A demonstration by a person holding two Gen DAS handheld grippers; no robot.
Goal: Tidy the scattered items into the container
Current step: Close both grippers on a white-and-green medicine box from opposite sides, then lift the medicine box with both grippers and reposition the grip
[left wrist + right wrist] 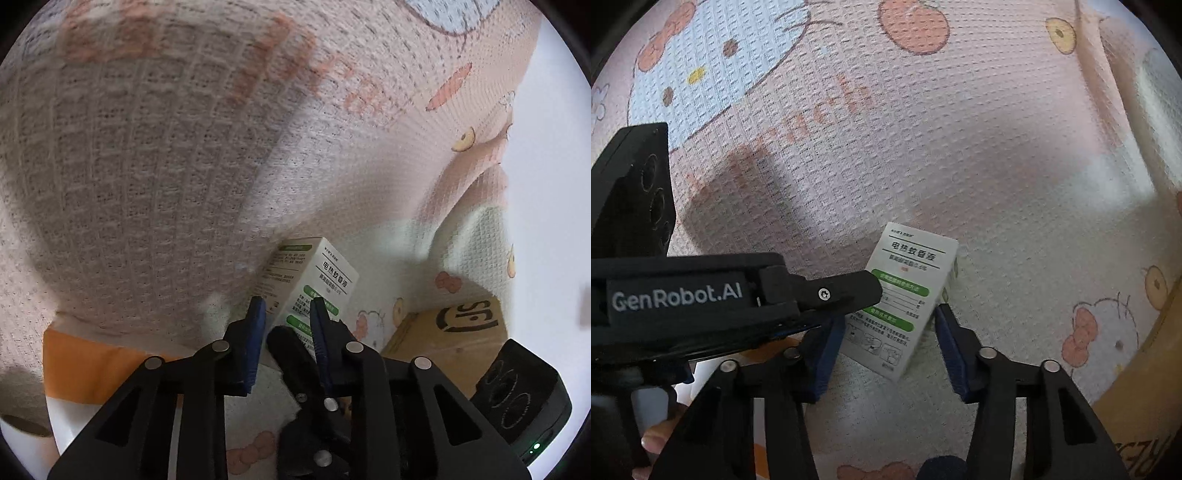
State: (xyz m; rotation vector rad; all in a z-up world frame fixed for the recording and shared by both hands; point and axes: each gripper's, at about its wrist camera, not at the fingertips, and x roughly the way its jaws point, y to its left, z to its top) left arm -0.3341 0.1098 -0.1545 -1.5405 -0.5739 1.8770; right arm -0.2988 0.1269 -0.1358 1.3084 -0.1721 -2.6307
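We see the white rectangular cardboard carton with green labels lying on the pink waffle-weave cartoon-print blanket | right hand-held gripper straddles its near end, pads not pressing | left hand-held gripper half closed beside it, grip unclear | brown cardboard box right of carton; blanket beyond lies free.

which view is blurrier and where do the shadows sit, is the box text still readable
Left wrist view: the pink blanket is smeared with blur across the upper left, while the white box stays sharp enough to see its print. Right wrist view: crisper overall, box lettering clear, a grey shadow on the blanket left of centre; fisheye bending and dark corners in both.
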